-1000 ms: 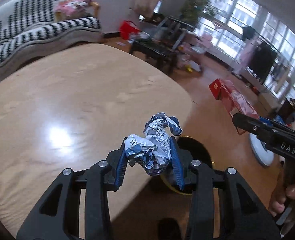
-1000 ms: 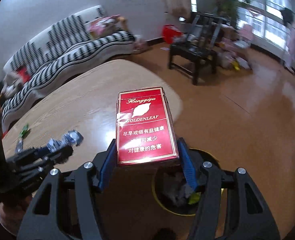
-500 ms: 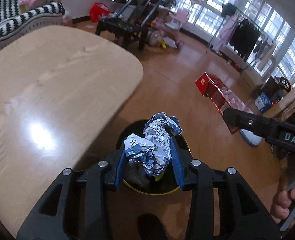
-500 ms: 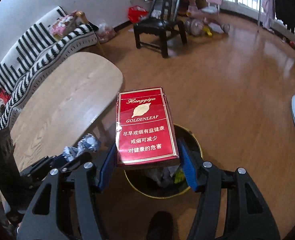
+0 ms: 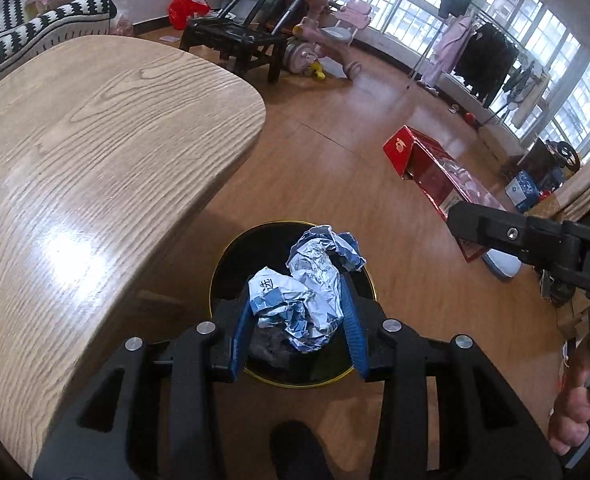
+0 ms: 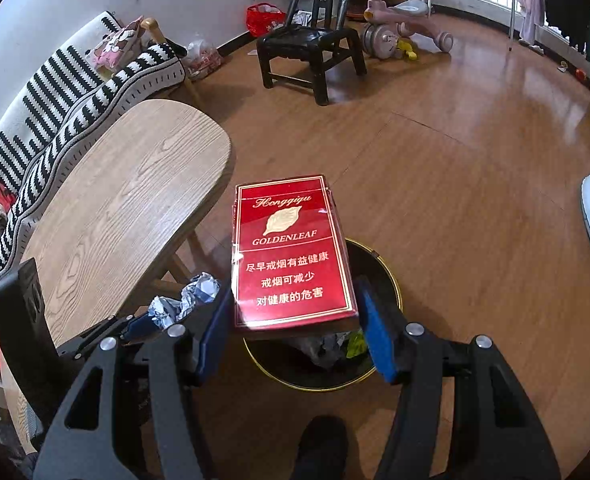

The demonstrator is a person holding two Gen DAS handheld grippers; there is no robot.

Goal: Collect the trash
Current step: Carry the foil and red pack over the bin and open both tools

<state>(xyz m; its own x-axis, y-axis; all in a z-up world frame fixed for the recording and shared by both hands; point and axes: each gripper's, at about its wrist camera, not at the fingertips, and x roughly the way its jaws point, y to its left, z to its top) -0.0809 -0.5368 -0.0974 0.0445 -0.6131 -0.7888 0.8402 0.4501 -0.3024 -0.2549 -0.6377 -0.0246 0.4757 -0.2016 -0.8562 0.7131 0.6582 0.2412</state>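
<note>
Left gripper (image 5: 298,334) clamps crumpled foil wrapper (image 5: 309,280) over black bin (image 5: 231,264) | right gripper (image 6: 295,338) clamps red cigarette pack (image 6: 291,252) above bin | wooden table (image 5: 95,160) edge adjoins bin | black chair (image 6: 311,46) well apart.

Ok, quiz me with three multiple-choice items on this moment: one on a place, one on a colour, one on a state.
1. Where does the black gold-rimmed round bin stand?
A on the table
B on the floor beside the wooden table
C on the sofa

2. What colour is the flat cigarette box?
A green
B white
C red

3. What is the left claw doing?
A clamping the crumpled blue-and-silver foil wrapper
B open, nothing in it
C gripping the bin rim

Key: B, the bin sits on floorboards; C, red face with gold print; A, wrapper squeezed between blue pads.
</note>
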